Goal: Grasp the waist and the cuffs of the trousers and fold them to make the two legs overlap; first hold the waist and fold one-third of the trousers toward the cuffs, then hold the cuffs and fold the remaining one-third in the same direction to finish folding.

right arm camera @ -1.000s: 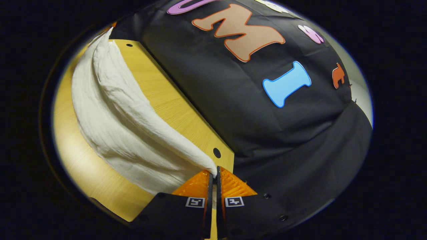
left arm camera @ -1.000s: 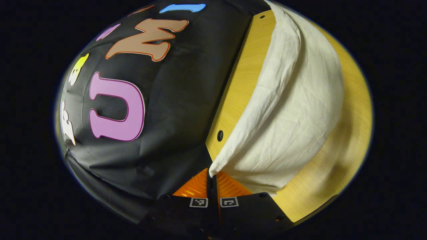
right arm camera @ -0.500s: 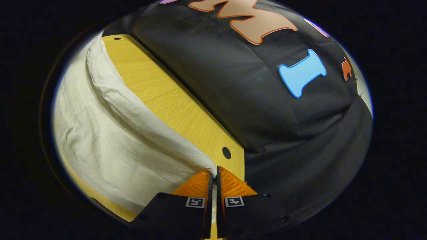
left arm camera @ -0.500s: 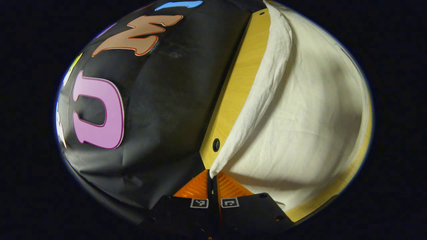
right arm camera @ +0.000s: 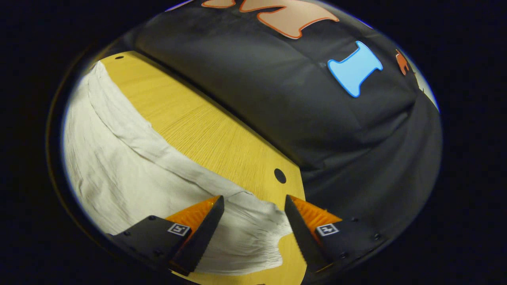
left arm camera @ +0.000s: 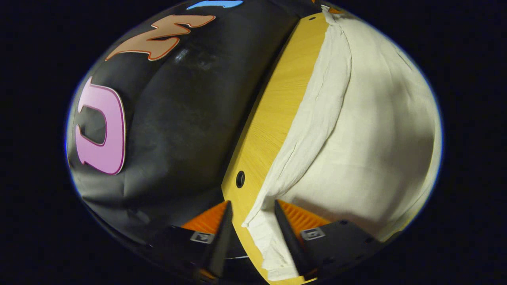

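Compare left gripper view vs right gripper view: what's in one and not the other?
Left gripper view alone: the left claw, open, with the corner of the white trousers lying loose between its fingers at the table's edge.

Right gripper view alone: the right claw, open, straddling another bunched corner of the trousers, and a wider bare stretch of table beyond the cloth.

Both: the trousers spread on the yellow wooden table, a round hole near the table's corner, and the black cloth wall behind.
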Motion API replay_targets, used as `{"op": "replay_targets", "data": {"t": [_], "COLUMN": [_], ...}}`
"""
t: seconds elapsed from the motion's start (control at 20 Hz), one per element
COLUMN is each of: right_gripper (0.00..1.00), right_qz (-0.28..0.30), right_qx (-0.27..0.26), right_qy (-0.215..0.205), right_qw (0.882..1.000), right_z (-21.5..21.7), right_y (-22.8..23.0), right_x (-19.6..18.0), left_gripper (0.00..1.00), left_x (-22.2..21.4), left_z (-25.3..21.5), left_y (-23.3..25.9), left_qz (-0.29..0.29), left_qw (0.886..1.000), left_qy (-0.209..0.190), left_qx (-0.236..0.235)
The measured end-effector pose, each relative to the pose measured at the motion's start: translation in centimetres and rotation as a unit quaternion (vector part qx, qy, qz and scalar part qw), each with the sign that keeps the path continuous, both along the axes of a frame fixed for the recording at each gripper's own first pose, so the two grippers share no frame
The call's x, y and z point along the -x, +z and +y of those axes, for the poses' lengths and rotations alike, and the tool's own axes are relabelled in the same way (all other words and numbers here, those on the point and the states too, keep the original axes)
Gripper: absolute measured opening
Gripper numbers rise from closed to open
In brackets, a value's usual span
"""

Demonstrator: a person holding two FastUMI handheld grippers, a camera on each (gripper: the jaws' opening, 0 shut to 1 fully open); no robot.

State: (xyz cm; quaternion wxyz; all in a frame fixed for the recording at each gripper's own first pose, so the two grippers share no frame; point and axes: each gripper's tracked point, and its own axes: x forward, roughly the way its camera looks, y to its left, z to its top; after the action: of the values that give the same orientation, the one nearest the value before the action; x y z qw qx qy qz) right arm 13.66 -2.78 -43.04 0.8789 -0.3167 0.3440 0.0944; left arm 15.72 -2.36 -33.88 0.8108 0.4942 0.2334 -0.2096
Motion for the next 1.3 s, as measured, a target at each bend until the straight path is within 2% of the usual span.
{"op": "replay_targets", "data": {"t": [0.05, 0.15, 0.2, 0.35, 0.45, 0.55, 0.75, 0.9, 1.1, 1.15, 1.25, 1.3], "right_gripper": [0.98, 1.00, 0.98, 1.00, 0.98, 1.00, 0.98, 0.99, 0.97, 0.93, 0.93, 0.93], "right_qz": [-0.004, -0.006, -0.004, 0.010, 0.024, 0.033, 0.055, 0.076, 0.097, 0.101, 0.118, 0.104], "right_qx": [-0.014, -0.047, -0.066, -0.112, -0.143, -0.173, -0.235, -0.260, -0.304, -0.312, -0.336, -0.344], "right_qy": [-0.012, -0.038, -0.052, -0.094, -0.124, -0.167, -0.268, -0.325, -0.369, -0.380, -0.405, -0.413], "right_qw": [1.000, 0.998, 0.996, 0.989, 0.982, 0.970, 0.933, 0.906, 0.873, 0.865, 0.842, 0.837], "right_z": [-0.3, -1.0, -1.2, -2.9, -3.7, -4.6, -7.7, -9.0, -9.3, -9.3, -8.9, -9.2], "right_y": [0.8, 1.8, 1.9, 2.2, 1.7, 0.8, -0.7, -3.1, -4.6, -4.9, -5.5, -5.4], "right_x": [0.3, 1.4, 2.1, 3.9, 5.3, 6.0, 8.5, 10.0, 11.1, 10.9, 11.1, 10.1], "left_gripper": [0.97, 0.95, 0.94, 0.94, 0.94, 0.95, 0.95, 0.96, 0.96, 0.95, 0.95, 0.95], "left_x": [0.7, 1.9, 2.4, 4.8, 6.2, 7.3, 9.2, 9.0, 9.6, 10.0, 11.3, 11.7], "left_z": [-0.1, -0.1, -0.3, -0.6, -0.7, -1.0, -1.4, -1.2, -1.3, -1.3, -1.3, -1.5], "left_y": [1.0, 2.8, 3.8, 6.4, 7.4, 8.5, 10.7, 12.5, 13.0, 13.2, 13.7, 13.8], "left_qz": [-0.009, -0.025, -0.032, -0.041, -0.040, -0.039, -0.039, -0.042, -0.051, -0.052, -0.052, -0.048], "left_qw": [1.000, 0.998, 0.996, 0.988, 0.979, 0.969, 0.945, 0.930, 0.935, 0.935, 0.933, 0.931], "left_qy": [0.012, 0.038, 0.049, 0.086, 0.113, 0.139, 0.178, 0.194, 0.189, 0.188, 0.191, 0.195], "left_qx": [0.013, 0.049, 0.067, 0.125, 0.162, 0.202, 0.270, 0.309, 0.297, 0.296, 0.302, 0.306]}}
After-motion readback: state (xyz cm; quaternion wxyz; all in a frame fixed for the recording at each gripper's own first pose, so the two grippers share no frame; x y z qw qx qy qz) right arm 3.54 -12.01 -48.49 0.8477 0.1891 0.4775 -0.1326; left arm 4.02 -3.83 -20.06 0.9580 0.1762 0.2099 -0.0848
